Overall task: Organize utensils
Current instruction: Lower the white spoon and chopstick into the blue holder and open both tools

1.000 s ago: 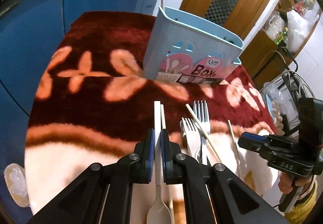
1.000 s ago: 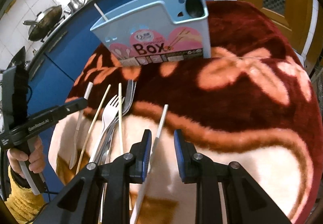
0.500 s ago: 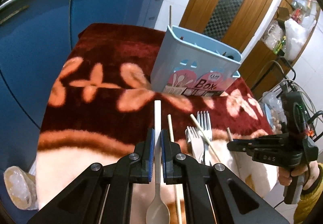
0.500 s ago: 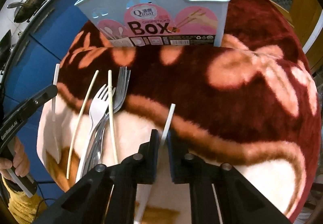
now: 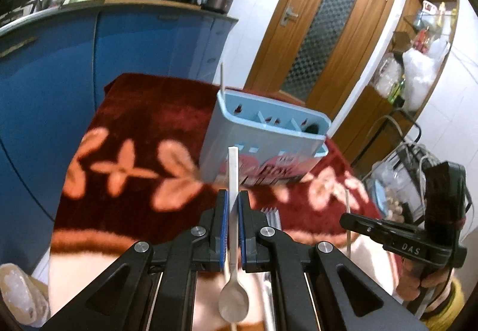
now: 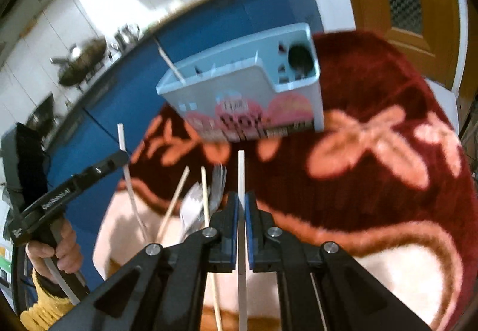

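Red floral blanket (image 5: pixel 143 128) over the surface, cream patch near the cams, far edges cut off by fisheye rim. Light-blue utensil box (image 5: pixel 263 140) upright on blanket w/ dividers inside; label blurred, unreadable in both views. Thin stick (image 5: pixel 221 77) poking up from its left-end compartment; dark round thing in right-end compartment, can't ID.

Left claw (image 5: pixel 233 199) clamped on white spoon (image 5: pixel 233 241), held clear of the blanket: handle sticking forward toward box, bowl hanging back under the fingers, bottom edge of bowl partly blurred.

Right claw (image 6: pixel 241 205) just been closing, now pinched on white stick-like utensil (image 6: pixel 241 175); its lower end runs out of frame, so type can't be told.

Left on blanket beside right claw: two chopsticks (image 6: pixel 176 199), forks (image 6: pixel 218 187) overlapped and motion-blurred, count unclear. In left view fork tines (image 5: pixel 270 213) barely peek past the claw, rest hidden.
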`<state>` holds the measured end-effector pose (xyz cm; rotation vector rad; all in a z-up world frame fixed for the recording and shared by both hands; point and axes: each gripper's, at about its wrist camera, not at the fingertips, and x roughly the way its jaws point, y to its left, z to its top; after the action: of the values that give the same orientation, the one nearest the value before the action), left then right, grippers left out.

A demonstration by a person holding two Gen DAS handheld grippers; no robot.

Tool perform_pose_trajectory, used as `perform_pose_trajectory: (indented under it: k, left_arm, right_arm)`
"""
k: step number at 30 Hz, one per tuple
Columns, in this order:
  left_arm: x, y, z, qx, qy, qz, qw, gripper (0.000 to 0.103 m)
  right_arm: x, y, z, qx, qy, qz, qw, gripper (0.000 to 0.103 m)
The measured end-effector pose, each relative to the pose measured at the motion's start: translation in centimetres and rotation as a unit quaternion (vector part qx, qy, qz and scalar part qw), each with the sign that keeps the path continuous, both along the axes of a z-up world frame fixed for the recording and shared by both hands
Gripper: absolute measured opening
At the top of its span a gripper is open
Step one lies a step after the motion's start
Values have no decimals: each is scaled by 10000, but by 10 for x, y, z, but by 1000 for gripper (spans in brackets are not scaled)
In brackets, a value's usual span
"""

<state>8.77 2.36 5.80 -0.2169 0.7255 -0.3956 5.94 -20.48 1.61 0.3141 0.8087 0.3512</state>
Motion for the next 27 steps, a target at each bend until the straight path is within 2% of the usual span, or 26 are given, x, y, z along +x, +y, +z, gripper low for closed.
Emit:
perform_pose_trajectory:
  k: [6, 15, 21, 27]
  left_arm:
    - [8, -8, 25, -53, -382, 56, 9992, 6]
    - [29, -15, 73, 17, -1013, 269, 9945, 6]
    - [43, -24, 101, 155, -1758, 614, 9824, 6]
    - [56, -34, 106, 210, -2305, 878, 9689, 6]
  right_arm:
    - [-6, -9, 25, -11, -759, -263, 9968, 6]
    - [-7, -14, 47, -171, -1400, -449, 9890, 6]
    - [-2, -22, 56, -104, -1592, -570, 9855, 6]
    - [3, -28, 65, -118, -1737, -670, 9825, 6]
